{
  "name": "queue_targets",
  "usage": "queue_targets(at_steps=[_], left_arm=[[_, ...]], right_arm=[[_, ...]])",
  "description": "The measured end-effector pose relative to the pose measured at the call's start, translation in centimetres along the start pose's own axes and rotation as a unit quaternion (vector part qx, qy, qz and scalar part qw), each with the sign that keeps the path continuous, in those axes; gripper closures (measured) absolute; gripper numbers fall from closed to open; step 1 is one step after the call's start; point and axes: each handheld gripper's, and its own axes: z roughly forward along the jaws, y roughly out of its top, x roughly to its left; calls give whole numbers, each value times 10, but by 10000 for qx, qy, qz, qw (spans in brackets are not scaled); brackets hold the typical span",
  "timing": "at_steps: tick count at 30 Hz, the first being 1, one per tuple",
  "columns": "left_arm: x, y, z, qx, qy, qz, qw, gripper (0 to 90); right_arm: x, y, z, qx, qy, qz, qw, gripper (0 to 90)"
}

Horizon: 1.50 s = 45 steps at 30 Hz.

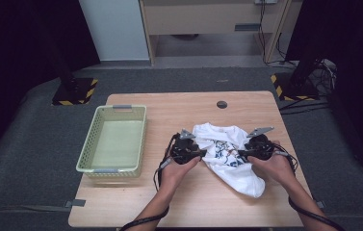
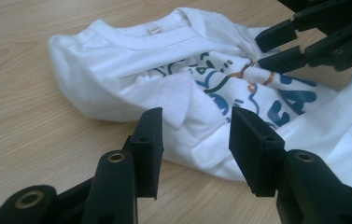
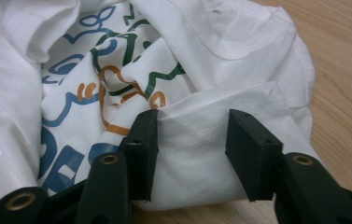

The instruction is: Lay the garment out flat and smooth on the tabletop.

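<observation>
Light wood table, bare at near edge, forearms in from bottom. Mid-table: left gripper and right gripper facing each other across crumpled white T-shirt with blue, green, orange print. Left gripper view: jaws parted, hovering just short of shirt edge, nothing pinched, cloth fold lying between and beyond tips; right gripper seen opposite, tips at printed part. Right gripper view: jaws parted, a folded hem of shirt sitting between them, left pad touching fold, right pad apart from it, so no clamp. Shirt flat on table right of centre, collar end farther, one end trailing toward near right edge. Pale green plastic basket at table's left, well apart from shirt. Round dark grommet near far edge. Beyond: grey carpet, two stand bases with yellow-black stripes, wooden furniture legs, cables far right, dark curtains either side.
</observation>
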Motion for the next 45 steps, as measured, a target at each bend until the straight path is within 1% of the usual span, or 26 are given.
queue_targets(at_steps=[1,3,4,6,8,9,11,13,14,16,18,21,24,26,27,29,31,33,35,36,37,38,39,41,44,45], left_arm=[[-2,1,1,-7,3,30,10000,548],[-7,1,3,-2,-32,62,10000,540],[-9,1,5,11,-52,87,9999,540],[-12,0,8,73,-54,171,9998,535],[-14,-2,13,104,-24,199,9997,526],[-14,-2,14,128,-12,201,9997,519],[-14,-3,17,108,8,180,9998,518],[-15,-4,19,97,15,214,9997,510],[-16,-4,19,85,32,235,9997,508],[-17,-4,21,80,74,259,9996,493],[-17,-4,22,81,99,276,9995,476],[-16,-4,28,88,159,311,9994,449],[-14,-4,37,71,314,417,9986,429],[-12,-4,44,109,259,352,9990,428],[-12,-4,47,140,278,389,9988,429],[-13,-3,52,180,405,521,9977,430],[-10,-2,57,150,495,490,9975,433],[-7,-3,62,243,561,532,9967,453],[-5,-7,66,415,678,592,9951,545],[-5,-7,66,415,678,592,9951,617],[-3,-9,66,477,657,603,9949,617],[-1,-11,66,497,629,605,9949,702],[1,-11,65,507,606,599,9951,761],[6,-11,60,485,550,518,9960,844],[11,-11,52,465,432,437,9970,862],[13,-11,48,417,393,385,9976,862]], right_arm=[[0,0,1,-13,-19,17,10000,499],[1,0,4,-7,2,48,10000,515],[1,0,5,27,-7,12,10000,522],[2,1,8,105,-22,34,9999,536],[2,1,11,141,-4,-5,9999,592],[3,2,12,140,12,-2,9999,632],[4,3,12,127,25,-94,9999,729],[6,4,12,113,41,-137,9998,809],[7,5,11,122,39,-164,9998,826],[7,5,10,118,52,-171,9998,838],[7,6,8,90,82,-83,9999,839],[7,6,6,50,104,-115,9999,836],[9,7,6,44,113,-132,9998,828],[10,7,6,33,120,-103,9999,822],[10,7,6,37,126,-81,9999,827],[11,7,6,31,131,-118,9998,844],[12,8,5,42,138,-119,9998,854],[12,8,5,38,132,-130,9998,859],[13,9,4,49,123,-139,9998,863],[13,9,4,49,123,-139,9998,863],[13,10,3,66,124,-162,9998,864],[13,10,2,77,113,-135,9998,865],[12,11,1,69,112,-125,9998,866],[11,11,-2,35,106,-93,9999,867],[8,10,-6,-42,111,-9,9999,868],[6,9,-7,-60,114,-10,9999,869]])
